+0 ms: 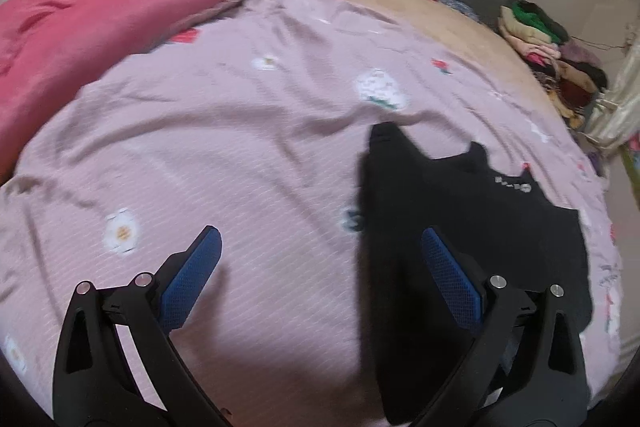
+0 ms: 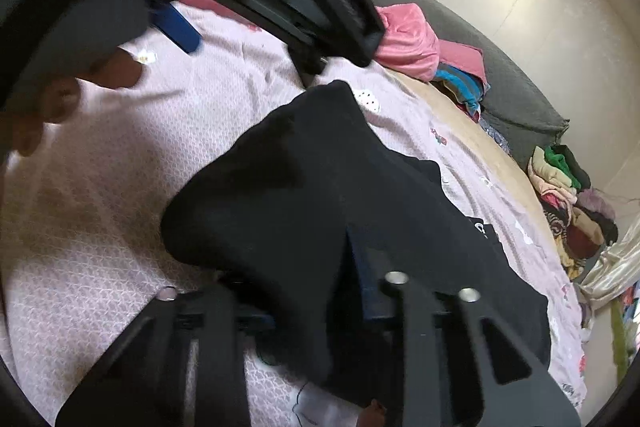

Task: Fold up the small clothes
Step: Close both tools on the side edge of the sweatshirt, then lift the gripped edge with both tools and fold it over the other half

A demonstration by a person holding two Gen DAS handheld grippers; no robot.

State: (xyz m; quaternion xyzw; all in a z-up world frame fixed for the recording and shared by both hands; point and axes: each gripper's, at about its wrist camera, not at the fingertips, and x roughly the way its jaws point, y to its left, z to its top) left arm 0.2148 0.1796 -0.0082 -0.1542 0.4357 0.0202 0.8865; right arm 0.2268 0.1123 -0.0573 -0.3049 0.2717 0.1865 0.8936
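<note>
We see the left gripper (image 1: 320, 259) with fingers spread wide above bare pink sheet (image 1: 240, 131). The right gripper (image 2: 320, 291) is clamped on the black garment (image 2: 280, 187), which lies right of centre, its near edge lifted.

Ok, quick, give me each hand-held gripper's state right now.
Left hand-held gripper: open, holding nothing, above the pink sheet.
Right hand-held gripper: shut on the black garment, a fold of it lifted off the bed.
</note>
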